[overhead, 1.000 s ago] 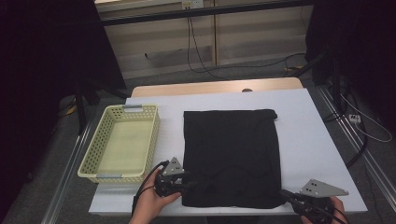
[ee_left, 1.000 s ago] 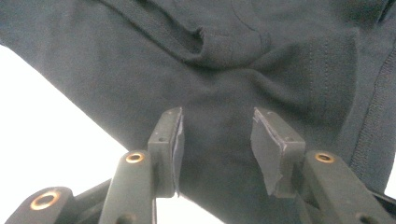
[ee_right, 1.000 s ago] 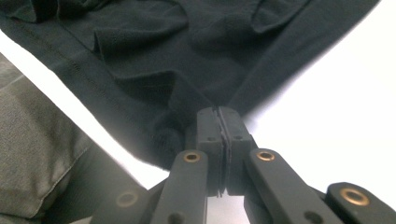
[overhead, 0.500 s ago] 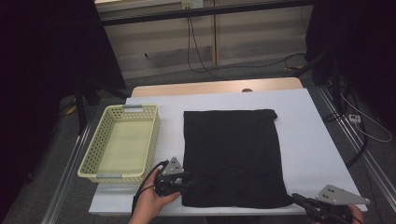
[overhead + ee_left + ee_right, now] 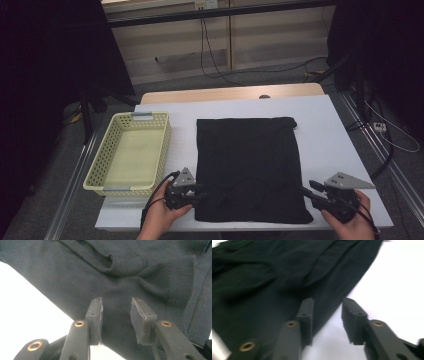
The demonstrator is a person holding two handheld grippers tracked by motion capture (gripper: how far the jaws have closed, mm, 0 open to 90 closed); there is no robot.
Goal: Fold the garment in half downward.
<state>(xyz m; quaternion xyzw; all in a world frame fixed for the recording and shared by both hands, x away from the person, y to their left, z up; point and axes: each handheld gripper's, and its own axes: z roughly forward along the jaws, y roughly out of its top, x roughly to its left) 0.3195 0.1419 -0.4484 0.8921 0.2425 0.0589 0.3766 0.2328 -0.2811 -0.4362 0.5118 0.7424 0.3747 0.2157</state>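
Cloth (image 5: pixel 248 167) soft, limp, light; pinch near corners; left hand-held gripper (image 5: pixel 196 196) and right hand-held gripper (image 5: pixel 306 192) both spread, unclamped.

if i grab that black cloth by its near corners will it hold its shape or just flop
Probably flop: the black cloth lies flat with soft wrinkles and a folded seam, so it looks thin and limp. It likely sags between the left hand-held gripper and the right hand-held gripper. Pushed, it would probably bunch up on the smooth white table rather than slide whole.
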